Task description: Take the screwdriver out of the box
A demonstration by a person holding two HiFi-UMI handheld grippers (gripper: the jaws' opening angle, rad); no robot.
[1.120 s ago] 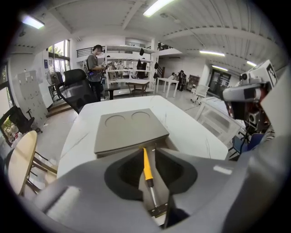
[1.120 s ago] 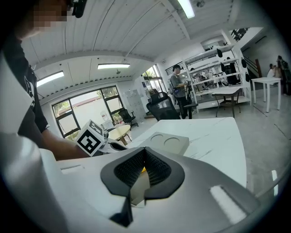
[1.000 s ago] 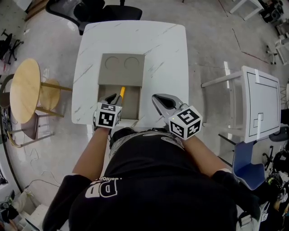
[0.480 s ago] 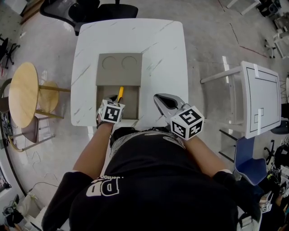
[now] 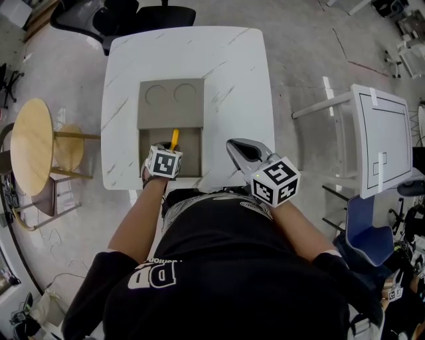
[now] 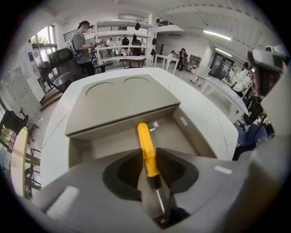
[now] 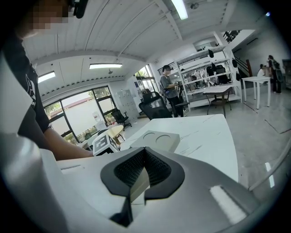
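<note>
As the person leans over a white, marble-patterned bench (image 5: 232,80), the left hand-held gripper (image 6: 148,153) is clamped on the screwdriver (image 6: 145,141), its two dark jaws pressing the yellow handle from either side. The tool is in the open compartment of a grey box (image 5: 170,104). Its handle points ahead of the left hand-held gripper and its thin metal shaft runs back between the jaws toward the camera.

Just ahead of that hand-held gripper, the covered part of the box shows two shallow round recesses in its flat top. No brand or label can be read on the box or the screwdriver.

To the right of the left one, the right hand-held gripper (image 7: 143,151) is closed on nothing, its ribbed jaw tips meeting. It hovers at the near edge of the bench, just right of the box and apart from it.

The left marker cube (image 5: 163,163) and the right marker cube (image 5: 273,180) carry black-and-white square codes, the only clear printing in view. White lettering on the person's black shirt (image 5: 226,265) is too distorted to read.

A round wooden table (image 5: 34,138) stands on the floor well to the left of the left hand-held gripper. A white side table (image 5: 385,149) stands well to the right of the right one, and a black office chair (image 5: 126,14) sits beyond the bench.
</note>
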